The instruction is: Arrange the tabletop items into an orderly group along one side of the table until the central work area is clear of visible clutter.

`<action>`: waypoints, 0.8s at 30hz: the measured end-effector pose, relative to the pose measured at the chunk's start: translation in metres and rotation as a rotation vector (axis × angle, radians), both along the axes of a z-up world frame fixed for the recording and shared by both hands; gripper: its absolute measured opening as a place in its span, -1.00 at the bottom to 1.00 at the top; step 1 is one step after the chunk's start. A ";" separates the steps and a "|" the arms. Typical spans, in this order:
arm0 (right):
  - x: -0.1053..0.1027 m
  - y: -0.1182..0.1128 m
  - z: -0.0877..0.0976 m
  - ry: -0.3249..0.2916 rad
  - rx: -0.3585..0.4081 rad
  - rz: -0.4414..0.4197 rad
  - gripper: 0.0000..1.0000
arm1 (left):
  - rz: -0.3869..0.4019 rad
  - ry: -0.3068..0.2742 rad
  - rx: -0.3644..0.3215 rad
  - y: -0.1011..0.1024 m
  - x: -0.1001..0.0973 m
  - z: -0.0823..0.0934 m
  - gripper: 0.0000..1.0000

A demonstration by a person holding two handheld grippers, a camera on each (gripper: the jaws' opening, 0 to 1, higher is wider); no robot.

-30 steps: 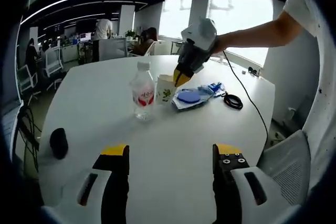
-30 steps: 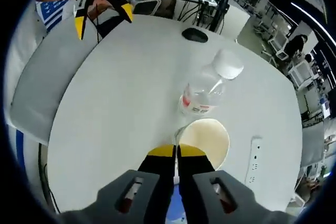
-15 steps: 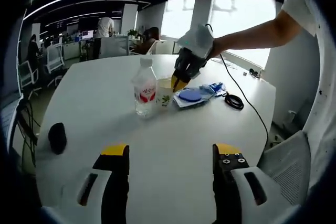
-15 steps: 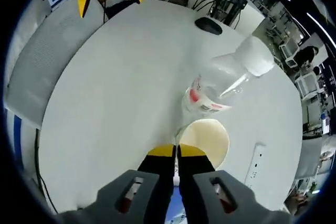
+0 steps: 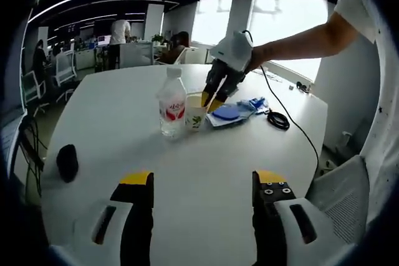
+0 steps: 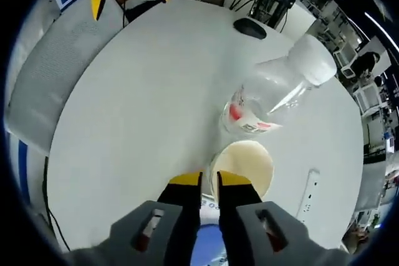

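Two jaws of right gripper (image 6: pixel 209 180) slightly parted astride cup (image 6: pixel 242 165) rim at lower centre, bottle (image 6: pixel 274 95) just beyond; left gripper (image 5: pixel 202 182) open, far.

The water bottle (image 5: pixel 172 105) is clear, glossy plastic; the paper cup (image 6: pixel 242 162) looks matt, standing on a smooth white table (image 5: pixel 199 172).

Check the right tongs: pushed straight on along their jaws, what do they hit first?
Probably the paper cup: its rim sits just past the right tongs, with the water bottle behind it. Depth is unclear.
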State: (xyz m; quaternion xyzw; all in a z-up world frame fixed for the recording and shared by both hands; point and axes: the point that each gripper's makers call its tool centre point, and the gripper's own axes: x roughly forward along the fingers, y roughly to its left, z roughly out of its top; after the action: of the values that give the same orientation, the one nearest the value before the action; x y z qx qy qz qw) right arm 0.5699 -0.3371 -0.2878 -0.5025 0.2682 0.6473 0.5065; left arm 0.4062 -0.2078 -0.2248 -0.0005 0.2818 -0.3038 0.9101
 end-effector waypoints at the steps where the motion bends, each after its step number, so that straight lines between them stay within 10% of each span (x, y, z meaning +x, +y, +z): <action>1: 0.000 0.000 0.001 -0.002 0.005 0.004 -0.86 | 0.000 -0.001 0.002 0.000 0.000 0.000 0.29; 24: -0.001 -0.003 0.028 0.013 0.121 -0.087 -0.54 | -0.036 -0.017 0.018 -0.011 0.007 0.010 0.34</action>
State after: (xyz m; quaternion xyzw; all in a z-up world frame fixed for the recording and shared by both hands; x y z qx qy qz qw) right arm 0.5688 -0.3402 -0.2603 -0.4544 0.2534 0.6430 0.5620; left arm 0.4137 -0.2185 -0.2150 0.0152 0.2766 -0.3175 0.9069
